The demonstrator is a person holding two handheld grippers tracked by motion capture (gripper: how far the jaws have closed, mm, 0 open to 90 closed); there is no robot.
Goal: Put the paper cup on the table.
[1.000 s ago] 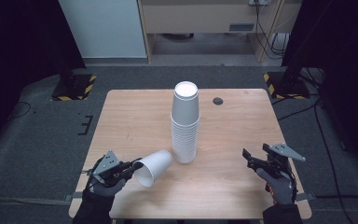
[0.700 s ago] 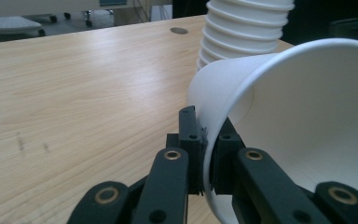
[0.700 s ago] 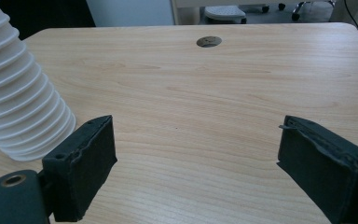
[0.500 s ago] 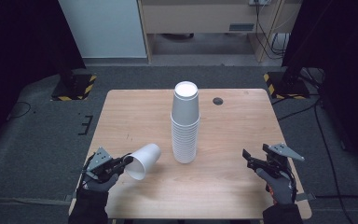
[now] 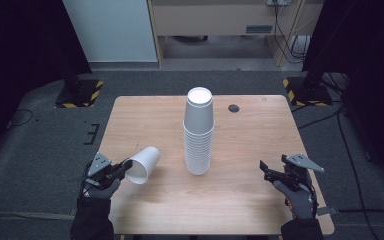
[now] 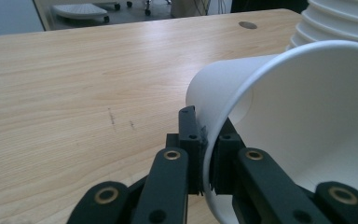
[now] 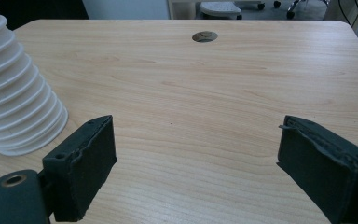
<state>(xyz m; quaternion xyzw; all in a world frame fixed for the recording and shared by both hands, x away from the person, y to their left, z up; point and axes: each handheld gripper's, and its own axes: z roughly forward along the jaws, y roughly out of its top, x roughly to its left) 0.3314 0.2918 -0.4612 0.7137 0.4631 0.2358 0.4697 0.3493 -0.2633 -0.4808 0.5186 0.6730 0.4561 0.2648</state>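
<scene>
The person's gloved left hand [image 5: 96,192] comes in at the near-left corner of the wooden counter [image 5: 260,135], forearm pointing away from the body, and carries the left tool [image 5: 126,165] low over the counter edge. Its jaws are clamped on the rim wall of 1 white cup [image 5: 143,164], 1 jaw inside the mouth and 1 outside, as the left gripper view shows [image 6: 279,126]. The cup lies tipped on its side, long axis running from the tool toward the far right, mouth facing the tool and closed base aimed at the cup stack [image 5: 198,132]. That stack stands upside down at the counter's middle, apart from the held cup. The right hand [image 5: 297,197] rests at the near-right corner with the right tool [image 5: 266,171] gaping wide, nothing between its pads [image 7: 81,168]. Compared with 0.5 s ago, the cup and left tool sit slightly higher and nearer the left edge; the right tool has not shifted
</scene>
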